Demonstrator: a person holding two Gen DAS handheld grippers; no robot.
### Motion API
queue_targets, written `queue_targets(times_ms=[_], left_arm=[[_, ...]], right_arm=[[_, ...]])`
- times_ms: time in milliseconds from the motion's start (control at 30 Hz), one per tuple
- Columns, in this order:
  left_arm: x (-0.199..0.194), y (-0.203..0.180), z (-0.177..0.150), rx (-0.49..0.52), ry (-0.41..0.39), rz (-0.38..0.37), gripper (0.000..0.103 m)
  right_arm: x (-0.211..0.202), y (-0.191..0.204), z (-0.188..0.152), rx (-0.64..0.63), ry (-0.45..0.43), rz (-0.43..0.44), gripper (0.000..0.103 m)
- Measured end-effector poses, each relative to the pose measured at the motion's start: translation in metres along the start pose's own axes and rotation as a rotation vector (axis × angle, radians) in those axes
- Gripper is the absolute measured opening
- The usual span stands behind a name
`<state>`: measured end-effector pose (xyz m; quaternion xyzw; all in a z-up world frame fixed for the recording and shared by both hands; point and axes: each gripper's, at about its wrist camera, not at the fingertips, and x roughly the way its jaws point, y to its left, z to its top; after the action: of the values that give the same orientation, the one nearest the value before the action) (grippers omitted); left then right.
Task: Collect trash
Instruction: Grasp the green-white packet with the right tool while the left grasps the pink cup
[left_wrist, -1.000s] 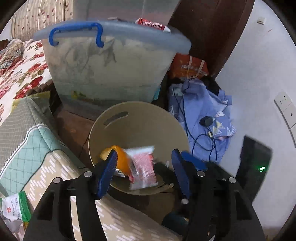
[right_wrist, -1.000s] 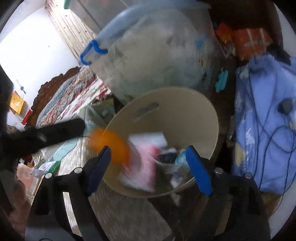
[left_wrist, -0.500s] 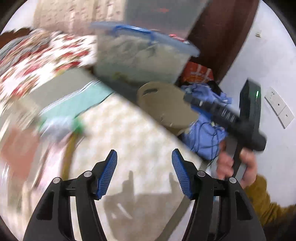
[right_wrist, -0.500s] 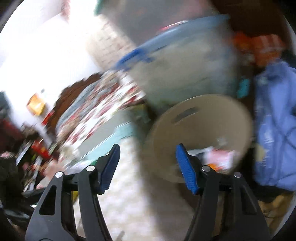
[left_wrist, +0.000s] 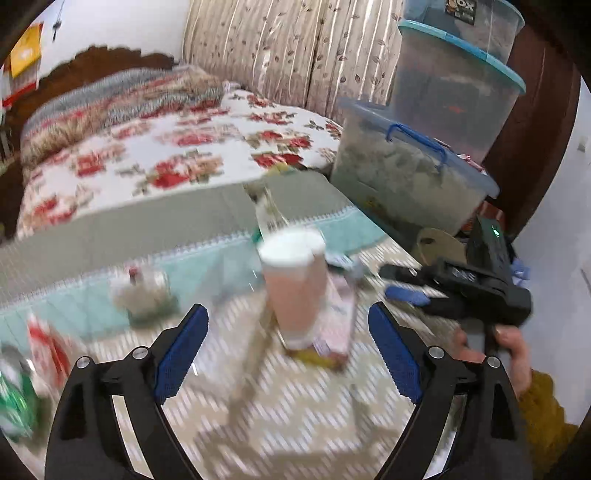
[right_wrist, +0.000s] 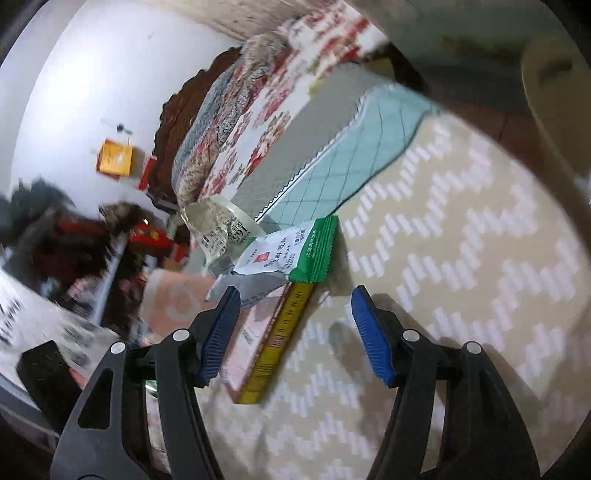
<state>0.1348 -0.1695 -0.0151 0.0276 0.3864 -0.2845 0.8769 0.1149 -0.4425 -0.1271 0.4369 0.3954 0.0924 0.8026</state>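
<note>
My left gripper (left_wrist: 288, 350) is open and empty above the patterned table cloth (left_wrist: 303, 417). Just ahead of it stands a pink paper cup (left_wrist: 293, 284) on a flat pink and yellow box (left_wrist: 332, 332). My right gripper (right_wrist: 295, 332) is open and empty; it also shows in the left wrist view (left_wrist: 406, 291). In front of it lie the same pink and yellow box (right_wrist: 269, 339), a green and white wrapper (right_wrist: 295, 251) and a clear plastic bottle (right_wrist: 218, 225). The beige trash bin (left_wrist: 439, 247) sits past the table's right end, and also shows in the right wrist view (right_wrist: 554, 85).
A small glass jar (left_wrist: 142, 291) and red and green packets (left_wrist: 40, 350) lie on the left of the table. Stacked plastic storage boxes (left_wrist: 413, 177) stand behind the bin. A bed with a floral cover (left_wrist: 166, 155) lies beyond the table.
Both grippers have swung away from the trash bin to the table. Both stayed open. The cup, box and wrapper have come into view.
</note>
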Motion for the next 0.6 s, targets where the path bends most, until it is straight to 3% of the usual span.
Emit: queue_targets(times_ms=[233,400,467,533,600], left_arm=[[0.038,-0.007,0.021,0.037,0.015,0.008,0.084],[0.063,-0.009,0.024,0.049,0.05,0.005,0.081],[0.07,-0.01,0.024,0.052,0.076,0.008,0.054],[0.069,-0.012,0.023,0.067,0.075,0.014,0.042],[0.065,-0.013,0.023,0.067,0.067,0.004,0.041]], right_arm=[[0.023,-0.004,0.016,0.131,0.013,0.036,0.057],[0.039,-0.012,0.024,0.206,0.035,0.078,0.036],[0.046,-0.013,0.025,0.22,0.042,0.083,0.021],[0.044,-0.013,0.024,0.209,0.034,0.09,0.016],[0.037,-0.012,0.02,0.193,0.018,0.102,0.009]])
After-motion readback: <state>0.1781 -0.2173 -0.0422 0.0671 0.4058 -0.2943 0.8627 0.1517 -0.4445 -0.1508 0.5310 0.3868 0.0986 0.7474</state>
